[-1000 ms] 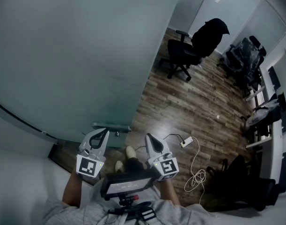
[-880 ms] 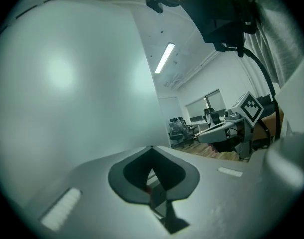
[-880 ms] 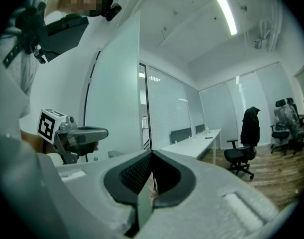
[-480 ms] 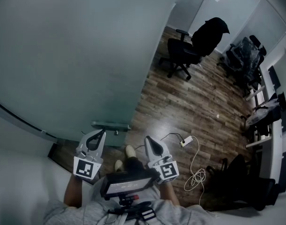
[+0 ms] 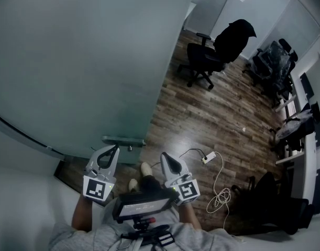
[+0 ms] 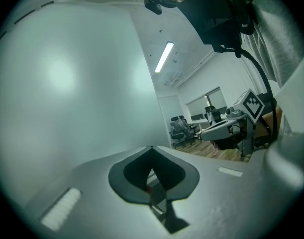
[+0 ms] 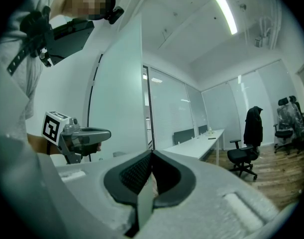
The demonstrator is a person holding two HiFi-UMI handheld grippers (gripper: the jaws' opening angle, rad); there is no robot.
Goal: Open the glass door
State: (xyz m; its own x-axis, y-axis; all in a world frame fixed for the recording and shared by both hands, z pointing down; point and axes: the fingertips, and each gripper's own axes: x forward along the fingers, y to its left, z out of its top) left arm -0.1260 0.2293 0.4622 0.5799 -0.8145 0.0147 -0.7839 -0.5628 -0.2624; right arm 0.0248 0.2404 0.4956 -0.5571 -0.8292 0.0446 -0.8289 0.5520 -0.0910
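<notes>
**Clerk:** Item one, the task's thing?

**Keeper:** Glass door, frosted, pale green-grey. It fills the upper left of the head view. Its free edge runs slantwise down to a horizontal bar handle near the lower corner. Whether the door is ajar, I cannot tell.

**Clerk:** Item two?

**Keeper:** Left hand-held gripper, marker cube at its rear. It is held level and faces the door, with its tip just below the handle. Whether they touch cannot be judged. Its own view shows the jaws together, tips meeting, nothing clamped.

**Clerk:** Item three?

**Keeper:** Right hand-held gripper, beside the left one and apart from it, over the floor to the right of the door's edge. The jaws are together and empty.

**Clerk:** Surroundings?

**Keeper:** Wood-plank floor. One black office chair with a dark garment over its back, well beyond the door edge. One white power strip on the floor just right of the right hand-held gripper. A white cable trails from it into a loose coil. More chairs and desks stand along the right wall.
</notes>
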